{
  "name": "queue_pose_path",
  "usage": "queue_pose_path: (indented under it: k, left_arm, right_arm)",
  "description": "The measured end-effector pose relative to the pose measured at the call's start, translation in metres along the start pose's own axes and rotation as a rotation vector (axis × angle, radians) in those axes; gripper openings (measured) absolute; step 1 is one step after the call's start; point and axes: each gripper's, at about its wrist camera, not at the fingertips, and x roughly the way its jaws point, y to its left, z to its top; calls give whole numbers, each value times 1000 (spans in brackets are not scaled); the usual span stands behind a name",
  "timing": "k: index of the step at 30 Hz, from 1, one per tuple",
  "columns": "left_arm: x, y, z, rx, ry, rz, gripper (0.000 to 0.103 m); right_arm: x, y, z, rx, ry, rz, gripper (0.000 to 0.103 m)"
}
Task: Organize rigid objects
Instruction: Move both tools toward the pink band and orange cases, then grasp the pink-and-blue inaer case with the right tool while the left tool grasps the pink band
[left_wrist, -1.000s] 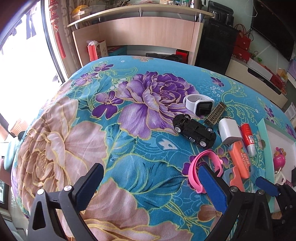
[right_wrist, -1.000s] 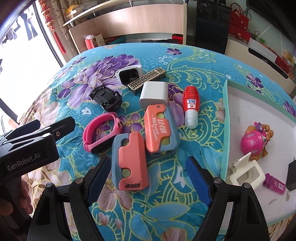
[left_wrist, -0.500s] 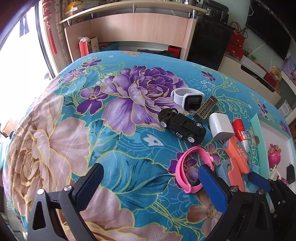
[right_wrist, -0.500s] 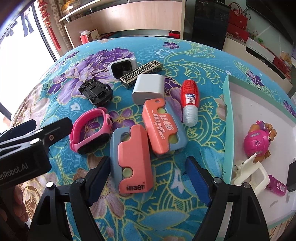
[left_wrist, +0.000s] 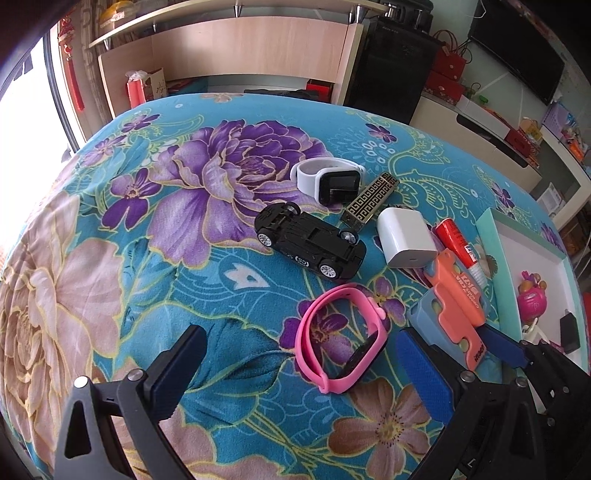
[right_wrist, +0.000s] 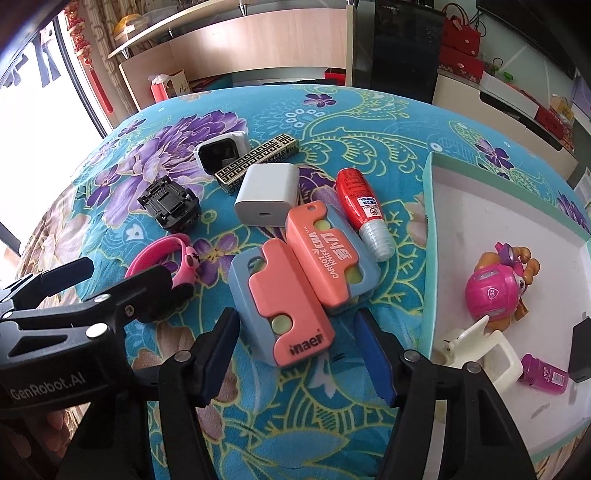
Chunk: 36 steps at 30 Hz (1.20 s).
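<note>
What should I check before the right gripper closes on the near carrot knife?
1. Right gripper open: ok.
2. Near knife between the fingers: not ok, it lies just ahead of the tips.
3. Second knife apart from it: not ok, they touch.
4. Left gripper out of the way: ok, open beside the pink band.
5. Room in the tray: ok.
6. Knife blade retracted: cannot tell.

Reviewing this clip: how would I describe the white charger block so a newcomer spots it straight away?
Start at the teal-rimmed white tray on the floral blanket, then look left past the red glue bottle. The white charger block lies there, between the patterned gold-and-black lighter and two orange-and-blue carrot knives. It alone is plain white, boxy and has a small slot.
</note>
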Motion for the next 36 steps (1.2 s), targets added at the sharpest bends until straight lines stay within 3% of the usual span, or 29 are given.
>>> queue_pose_path:
  k: [5,12,18,26,36]
  left_arm:
    - [8,-7,0,25,20,-16,100]
    - [11,-8,0,32,22,-18,85]
    - [5,-12,-1,51,5,-80,58]
    - [-1,9,0,-2,-22,17,58]
    - [-2,20,0,-36,-22,30,58]
  right_arm:
    - [0,-1,1,-3,-2,10,63]
    - [1,0,1,-11,-1,8,63]
    - [2,1,2,-17,-2,8,63]
    - [-1,-1,1,-2,0,62,63]
    - [-5,10,-3,-18,9,134,56]
